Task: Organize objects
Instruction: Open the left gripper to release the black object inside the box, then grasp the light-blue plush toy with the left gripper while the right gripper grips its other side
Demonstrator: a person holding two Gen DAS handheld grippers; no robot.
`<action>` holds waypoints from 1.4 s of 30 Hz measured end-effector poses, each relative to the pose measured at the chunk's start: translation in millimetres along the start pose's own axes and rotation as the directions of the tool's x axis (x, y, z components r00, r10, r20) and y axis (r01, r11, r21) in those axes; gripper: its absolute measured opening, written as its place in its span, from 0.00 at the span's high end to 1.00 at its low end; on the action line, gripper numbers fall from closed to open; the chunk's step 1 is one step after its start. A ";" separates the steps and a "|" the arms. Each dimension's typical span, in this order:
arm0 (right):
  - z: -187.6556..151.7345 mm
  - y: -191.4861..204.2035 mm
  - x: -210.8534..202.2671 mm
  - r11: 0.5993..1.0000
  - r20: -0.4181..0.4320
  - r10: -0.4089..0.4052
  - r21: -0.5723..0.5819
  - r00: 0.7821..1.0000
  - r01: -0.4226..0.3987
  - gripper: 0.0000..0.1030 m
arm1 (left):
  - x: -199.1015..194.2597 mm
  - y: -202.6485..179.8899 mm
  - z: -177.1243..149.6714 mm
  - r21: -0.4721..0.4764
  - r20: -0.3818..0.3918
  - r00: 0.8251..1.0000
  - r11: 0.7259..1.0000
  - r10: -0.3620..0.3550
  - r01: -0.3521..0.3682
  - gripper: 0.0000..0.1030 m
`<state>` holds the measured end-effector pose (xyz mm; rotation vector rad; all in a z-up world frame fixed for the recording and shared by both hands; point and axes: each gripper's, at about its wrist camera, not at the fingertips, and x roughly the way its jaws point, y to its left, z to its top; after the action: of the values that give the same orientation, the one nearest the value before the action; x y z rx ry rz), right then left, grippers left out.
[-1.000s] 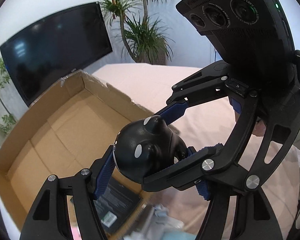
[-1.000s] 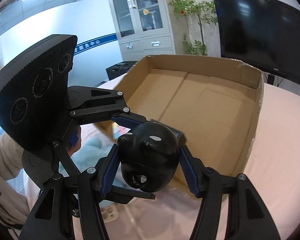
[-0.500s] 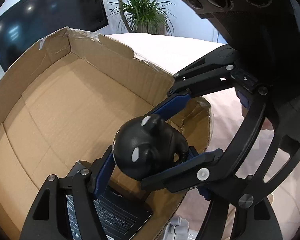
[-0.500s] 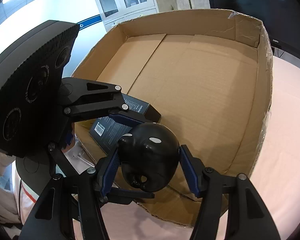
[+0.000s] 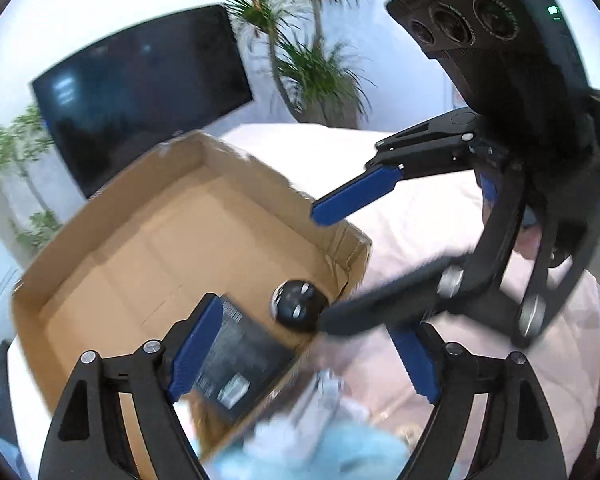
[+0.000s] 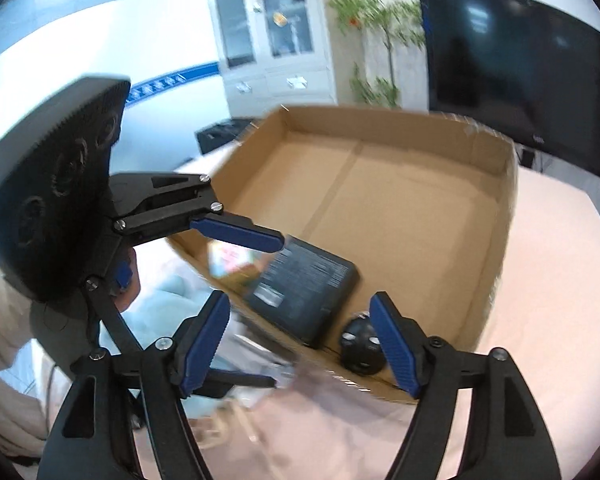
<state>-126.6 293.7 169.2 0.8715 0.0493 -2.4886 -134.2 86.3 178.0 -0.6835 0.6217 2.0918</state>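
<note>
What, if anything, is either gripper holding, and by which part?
Nothing. The left gripper and right gripper have just been opening; the round black toy lies free in the cardboard box.

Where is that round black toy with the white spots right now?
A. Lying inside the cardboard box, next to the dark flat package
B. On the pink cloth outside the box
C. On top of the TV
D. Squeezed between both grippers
A. The round black toy lies on the floor of the cardboard box in a near corner, beside the dark flat package; both grippers' jaws stand open with nothing between them.
</note>
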 end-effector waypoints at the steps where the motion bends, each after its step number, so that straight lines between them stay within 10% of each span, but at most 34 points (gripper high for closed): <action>1: 0.6 7.5 -6.0 1.000 0.015 0.014 -0.003 1.000 -0.014 0.29 | -11.1 3.3 -6.8 -0.018 0.006 1.000 1.000 0.015 -0.014 0.19; 6: -8.1 36.0 -6.5 0.999 0.014 0.043 0.008 0.999 -0.043 0.29 | -69.3 10.7 -78.8 -0.221 -0.041 0.980 0.955 0.195 -0.199 0.19; 14: -69.0 53.2 45.8 0.995 -0.100 0.038 0.092 0.994 -0.029 0.30 | -92.1 -3.8 -222.1 -0.625 -0.273 0.914 0.667 0.299 -0.405 0.19; 18: -95.7 49.9 75.7 0.991 -0.178 0.036 0.130 0.983 -0.013 0.44 | -91.3 -10.8 -243.3 -0.735 -0.197 0.954 0.610 0.225 -0.296 0.23; 22: -101.5 46.8 89.2 0.986 -0.196 0.087 0.158 0.977 -0.056 0.50 | -73.1 -10.5 -238.6 -0.719 -0.211 0.960 0.636 0.186 -0.281 0.48; 29: -98.3 47.4 98.7 0.978 -0.209 0.136 0.187 0.968 -0.097 0.50 | -57.1 -8.4 -241.7 -0.725 -0.223 0.960 0.629 0.171 -0.281 0.52; 31: -98.8 47.0 98.9 0.968 -0.188 0.171 0.217 0.967 -0.129 0.66 | -56.9 -8.3 -243.5 -0.738 -0.194 0.969 0.628 0.152 -0.246 0.72; 35: -97.0 59.9 92.1 0.968 -0.178 0.174 0.210 0.969 -0.136 0.75 | -71.6 -21.9 -238.6 -0.703 -0.213 0.962 0.656 0.173 -0.274 0.73; 42: -121.0 114.5 43.4 0.972 -0.185 0.194 0.173 0.964 -0.162 0.76 | -133.3 -55.8 -261.9 -0.726 -0.226 0.961 0.630 0.161 -0.276 0.73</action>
<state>-32.5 197.6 61.7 1.1379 -0.1520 -2.2522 44.5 -124.9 64.2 -1.2805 -0.1693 2.5468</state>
